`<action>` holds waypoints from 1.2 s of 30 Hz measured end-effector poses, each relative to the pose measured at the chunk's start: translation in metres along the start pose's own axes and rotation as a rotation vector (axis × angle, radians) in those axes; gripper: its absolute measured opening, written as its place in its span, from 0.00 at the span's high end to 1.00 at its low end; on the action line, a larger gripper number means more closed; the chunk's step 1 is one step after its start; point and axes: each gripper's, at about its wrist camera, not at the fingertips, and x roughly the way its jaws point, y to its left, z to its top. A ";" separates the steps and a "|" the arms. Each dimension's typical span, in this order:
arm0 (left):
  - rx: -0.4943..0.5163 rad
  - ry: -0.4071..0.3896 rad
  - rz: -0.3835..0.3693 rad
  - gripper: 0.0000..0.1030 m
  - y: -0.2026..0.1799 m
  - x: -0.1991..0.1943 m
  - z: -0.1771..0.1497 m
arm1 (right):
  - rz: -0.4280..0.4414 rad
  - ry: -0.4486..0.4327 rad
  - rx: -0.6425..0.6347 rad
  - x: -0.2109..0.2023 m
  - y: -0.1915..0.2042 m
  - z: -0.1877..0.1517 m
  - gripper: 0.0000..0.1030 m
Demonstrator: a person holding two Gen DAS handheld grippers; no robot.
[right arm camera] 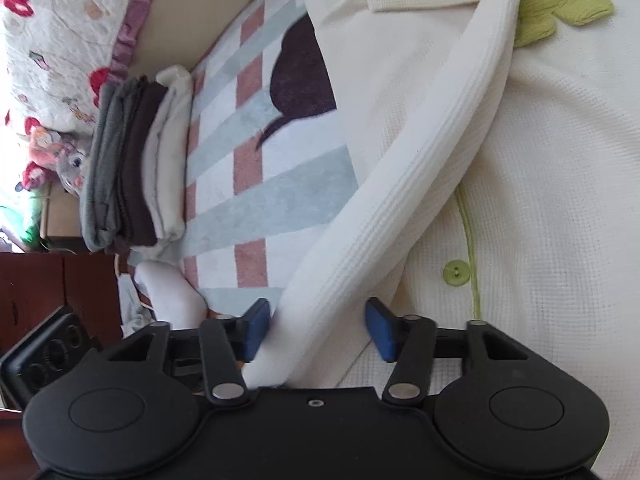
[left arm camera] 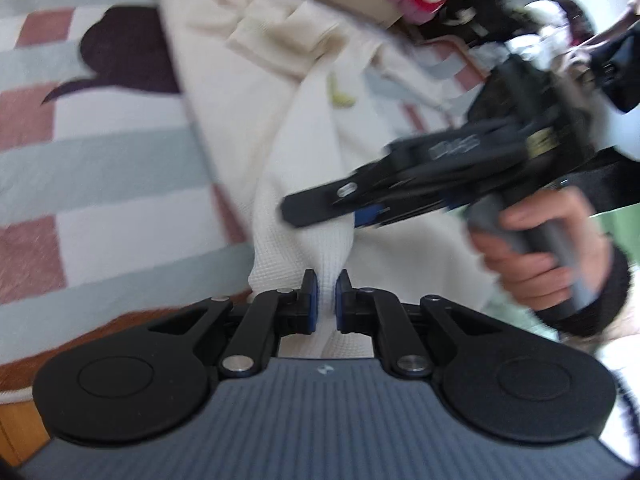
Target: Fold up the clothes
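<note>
Two handheld grippers work a cream waffle-knit garment on a bed.

Left gripper has its jaws clenched on a bunched fold of the cream garment, the cloth pinched between the blue pads and rising away from them. Right gripper has its jaws apart around the garment's long white sleeve; the left pad touches the sleeve, the right pad stands clear, so nothing is gripped. A hand holds that gripper's handle, seen from the left view. Beyond, the garment body with its green button lies spread over the patchwork bedspread. A stack of folded clothes sits well apart near the bed's edge.
</note>
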 end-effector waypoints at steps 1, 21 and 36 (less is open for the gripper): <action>0.010 -0.012 -0.020 0.93 -0.006 -0.003 0.003 | 0.025 -0.013 -0.002 -0.005 -0.001 -0.001 0.79; 0.103 0.025 0.018 0.46 -0.064 0.068 0.029 | -0.405 -0.216 -0.066 -0.134 -0.087 -0.029 0.61; 0.264 0.145 -0.031 0.23 -0.120 0.117 0.018 | 0.029 -0.359 0.347 -0.138 -0.119 -0.094 0.81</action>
